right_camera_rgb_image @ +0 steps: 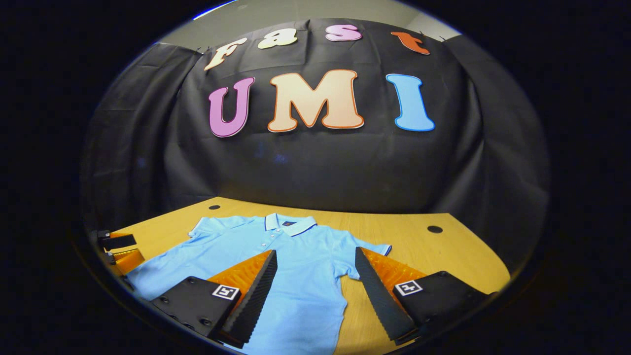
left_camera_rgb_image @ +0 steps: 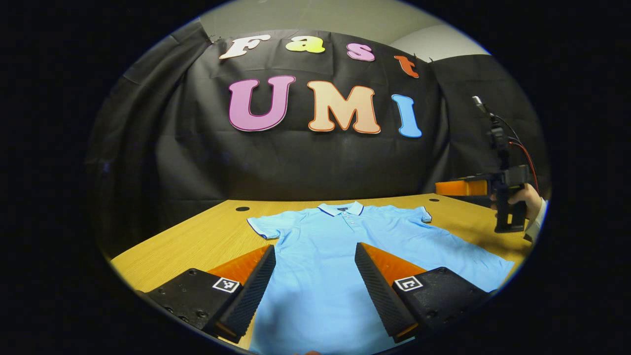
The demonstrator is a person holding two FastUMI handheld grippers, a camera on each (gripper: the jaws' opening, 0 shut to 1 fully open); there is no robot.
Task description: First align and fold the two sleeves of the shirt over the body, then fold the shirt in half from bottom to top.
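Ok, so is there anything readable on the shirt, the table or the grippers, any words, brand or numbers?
Shirt: no print; its neck tag is too small to read.
Left gripper, right gripper: square markers, patterns rather than words.
Table: none.

Even overhead light, sharp focus at centre, strong fisheye bending and dimming toward the edges.

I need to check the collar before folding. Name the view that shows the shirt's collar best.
The right gripper view: the collar sits nearer there, its dark-edged trim and the button placket below it plain. The left gripper view shows the same collar farther off and smaller, beyond its open tongs.
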